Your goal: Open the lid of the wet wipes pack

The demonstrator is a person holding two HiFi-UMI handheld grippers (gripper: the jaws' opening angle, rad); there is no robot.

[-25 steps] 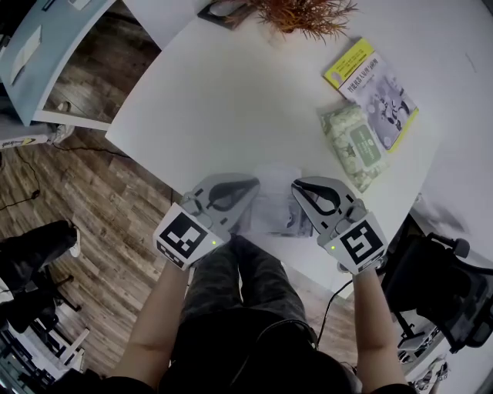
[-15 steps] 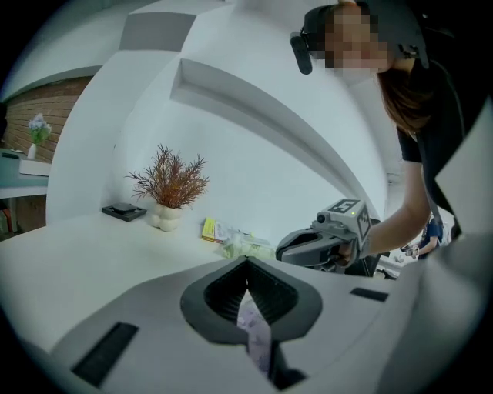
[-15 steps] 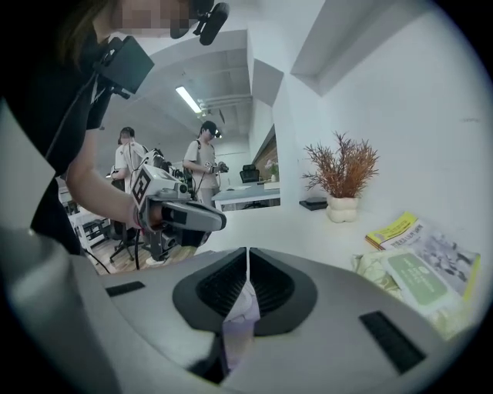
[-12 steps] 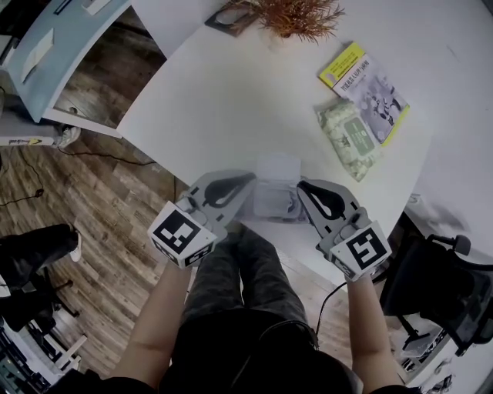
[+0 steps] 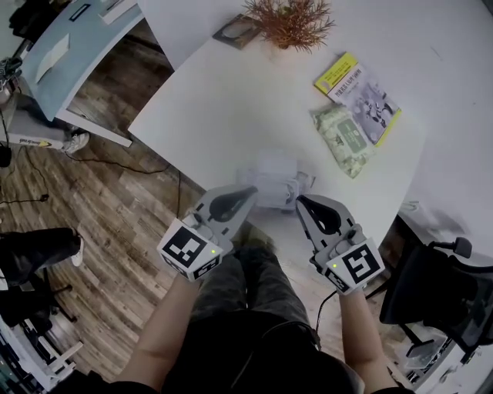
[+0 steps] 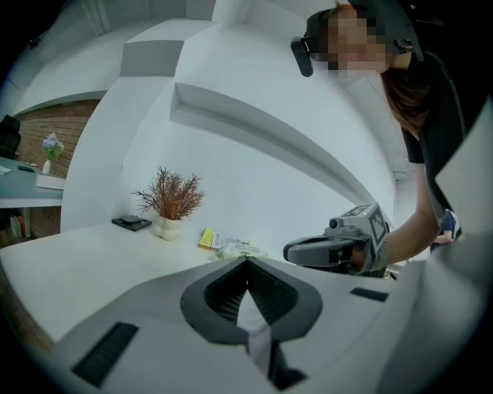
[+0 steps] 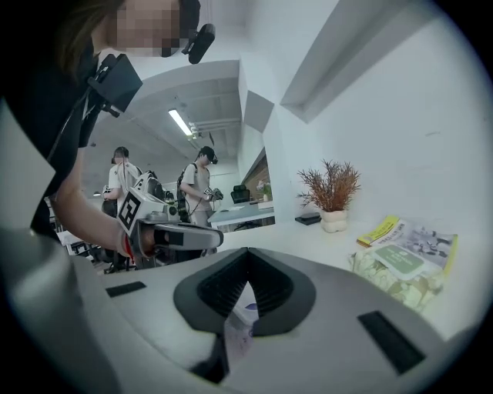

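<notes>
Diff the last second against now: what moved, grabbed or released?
The left gripper and right gripper, each shut on the white packet, pulled back and lifted it off the table edge; it looks more bunched. Nothing released. The green wipes pack, book and plant stayed put.

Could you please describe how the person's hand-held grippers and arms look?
The left hand-held gripper and right hand-held gripper are pale grey with black ribbed pads; each carries a cube of black-and-white square markers and a green light. Forearms unsleeved.

White table (image 5: 231, 115) carries a potted plant (image 5: 291, 23), dark tray (image 5: 235, 31), yellow booklet (image 5: 358, 88) and green wipes pack (image 5: 343, 140)
</notes>
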